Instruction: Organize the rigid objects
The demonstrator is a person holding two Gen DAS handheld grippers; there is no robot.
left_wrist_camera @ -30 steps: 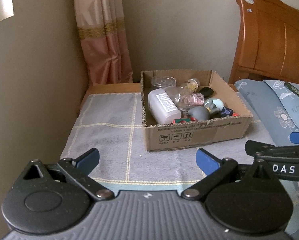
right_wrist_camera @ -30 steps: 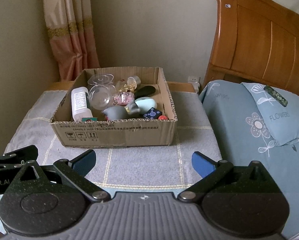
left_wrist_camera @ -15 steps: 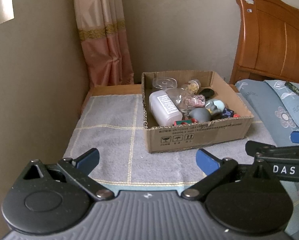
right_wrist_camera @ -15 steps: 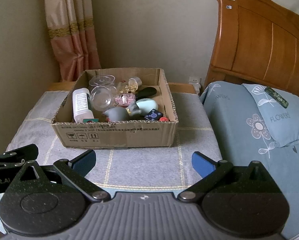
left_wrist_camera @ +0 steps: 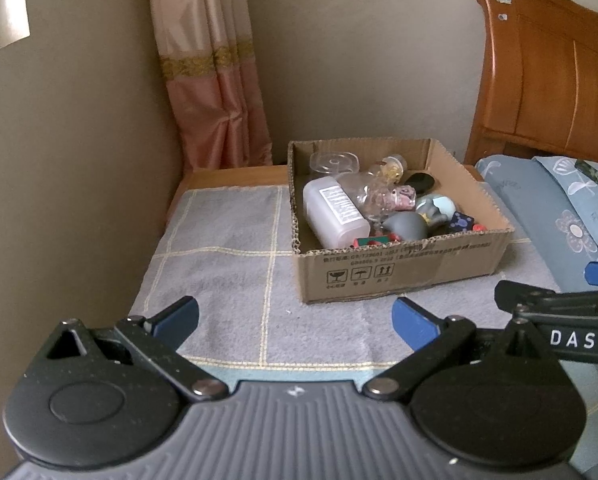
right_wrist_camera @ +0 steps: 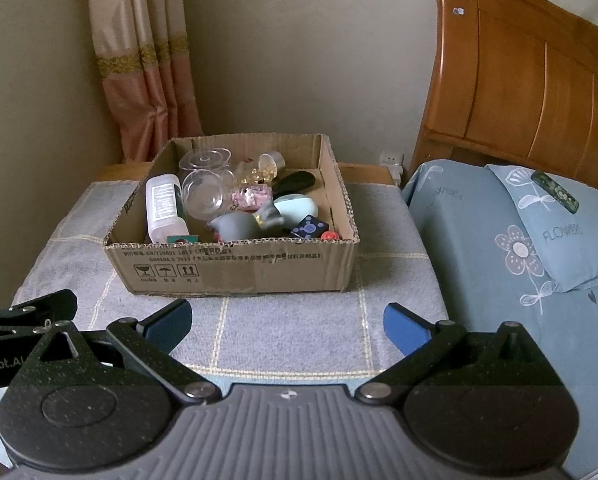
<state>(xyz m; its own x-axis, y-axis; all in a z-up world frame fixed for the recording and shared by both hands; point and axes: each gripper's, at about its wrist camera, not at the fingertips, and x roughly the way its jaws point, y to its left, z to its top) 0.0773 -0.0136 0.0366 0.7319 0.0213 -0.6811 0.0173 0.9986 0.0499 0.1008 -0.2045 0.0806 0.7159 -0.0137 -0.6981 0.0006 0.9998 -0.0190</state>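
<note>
**Both grippers released, box of objects ahead**

The box [right_wrist_camera: 235,264] sits on the counter [right_wrist_camera: 283,328], at 12 o'clock from both grippers. Inside lie a white bottle [right_wrist_camera: 163,204], a clear cup [right_wrist_camera: 203,196] and a grey figure [right_wrist_camera: 235,226]. The left gripper [left_wrist_camera: 295,320] and right gripper [right_wrist_camera: 287,322] hover spread wide, empty, near the box.

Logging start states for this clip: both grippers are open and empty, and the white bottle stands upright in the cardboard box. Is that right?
Not quite. The white bottle lies on its side along the left wall of the cardboard box, as the right wrist view shows. The rest holds: the left gripper and the right gripper both have jaws spread and empty.
</note>
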